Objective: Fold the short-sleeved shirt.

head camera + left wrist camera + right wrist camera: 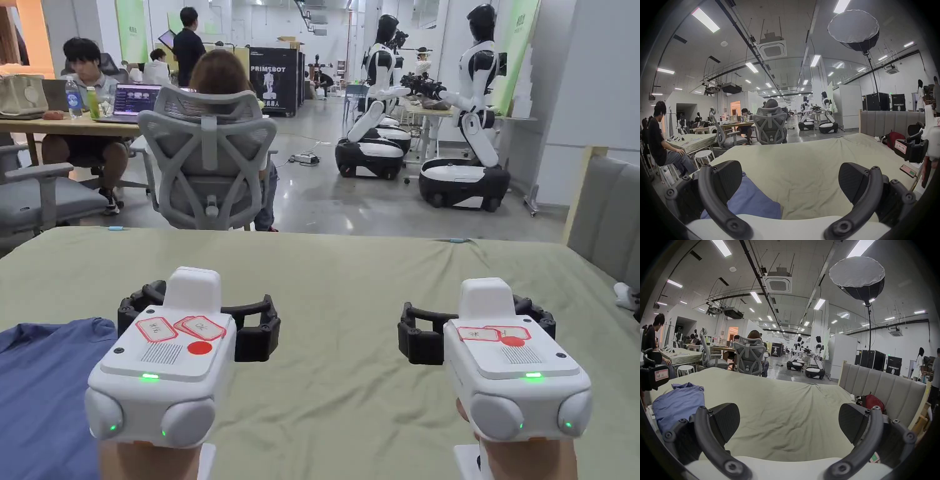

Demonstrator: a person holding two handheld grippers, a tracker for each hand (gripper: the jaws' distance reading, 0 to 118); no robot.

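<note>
**Shirt fold: both claws empty, shirt's way off to the left, tips for the first grab**

Ok so quick read of where things are. The blue shirt (44, 387) is lying crumpled at the near-left corner of the bed (350, 281), which has a pale green sheet and a padded headboard (883, 386) on the right. Nothing's folded yet imo, it isn't even spread out.

Left claw (790, 180) is spread wide, nothing between the jaws, hovering above the sheet w/ the shirt's edge just under and beside its left jaw. Right claw (789, 421) is also spread wide and empty, over bare sheet, well apart from the shirt. In the head view both are held level side by side, pointing away from the person.

How I'd do this step:

- Don't start folding from the heap. Drag it to the middle of the bed first, there's plenty of bare sheet there.
- Left goes in first bc it's basically on top of it already. Pinch one layer at a shoulder or hem, not a bunched wad.
- Bring right across to the other shoulder, lift and shake flat.
- Can't tell which end is the collar from here, so look before pinching.
- Keep clear of the red bag (873, 402) by the headboard and the phone (907, 170) on the right edge.
</note>
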